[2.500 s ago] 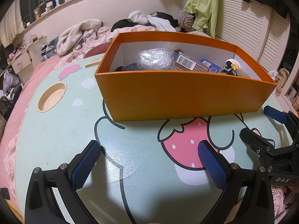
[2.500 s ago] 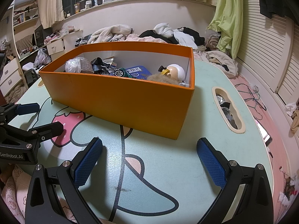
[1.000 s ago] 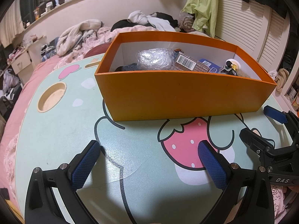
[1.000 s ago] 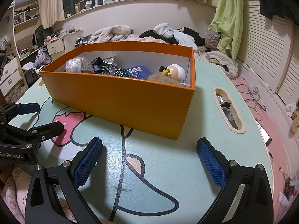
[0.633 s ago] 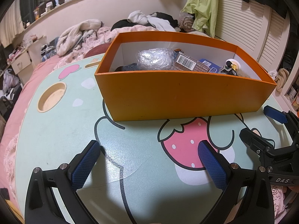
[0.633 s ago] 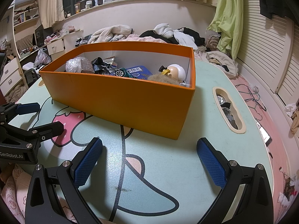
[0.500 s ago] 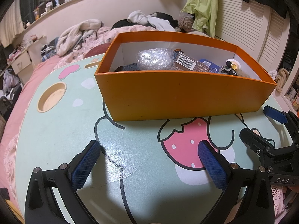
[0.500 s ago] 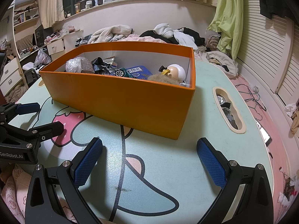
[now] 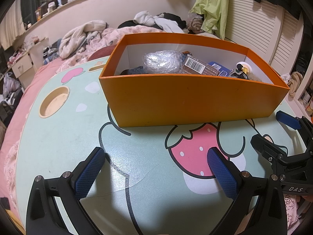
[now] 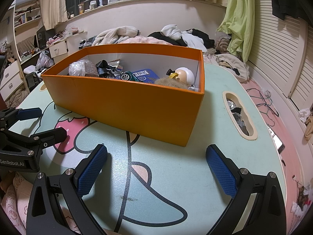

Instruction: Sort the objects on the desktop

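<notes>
Left gripper and right gripper hover with fingers spread wide, grasping nothing, just short of the orange box. Bubble-wrapped bundle, toy car and figurine lie inside it; sorting looks essentially finished.

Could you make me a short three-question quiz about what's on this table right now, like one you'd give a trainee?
1. True or false: the left gripper is holding something.
2. Which lies nearest the left end of the orange box? A) bubble-wrapped bundle B) blue tin C) white-headed figure
3. Fill in: the table print between the two grippers shows a pink ____.

Key: 1 false, both the left and right gripper have jaws open and empty; 2 A; 3 strawberry.
</notes>
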A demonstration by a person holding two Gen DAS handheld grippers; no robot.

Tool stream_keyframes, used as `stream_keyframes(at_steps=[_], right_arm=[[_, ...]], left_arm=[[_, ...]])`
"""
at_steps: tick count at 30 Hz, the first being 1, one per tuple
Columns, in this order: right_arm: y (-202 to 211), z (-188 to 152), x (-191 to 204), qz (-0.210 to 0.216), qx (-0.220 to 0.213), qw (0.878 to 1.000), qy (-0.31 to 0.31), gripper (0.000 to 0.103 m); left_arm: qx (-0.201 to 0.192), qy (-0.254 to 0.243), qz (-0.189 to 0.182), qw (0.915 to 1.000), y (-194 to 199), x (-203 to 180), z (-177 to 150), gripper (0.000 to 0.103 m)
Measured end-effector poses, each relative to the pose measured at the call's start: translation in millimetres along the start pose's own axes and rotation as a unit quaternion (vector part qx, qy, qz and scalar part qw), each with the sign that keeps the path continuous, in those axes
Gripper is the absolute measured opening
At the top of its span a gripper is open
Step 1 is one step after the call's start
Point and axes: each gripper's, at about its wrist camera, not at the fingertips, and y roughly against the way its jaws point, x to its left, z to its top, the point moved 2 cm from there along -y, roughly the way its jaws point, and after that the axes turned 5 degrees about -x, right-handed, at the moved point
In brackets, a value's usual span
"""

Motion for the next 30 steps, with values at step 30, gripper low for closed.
stream_keyframes(at_steps=[30], right_arm=[[0,0,1,0.000,0.000,1.000,0.000,0.101]], left_arm=[[0.000,0.000,0.000,1.0000,-3,2,-1,0.103]])
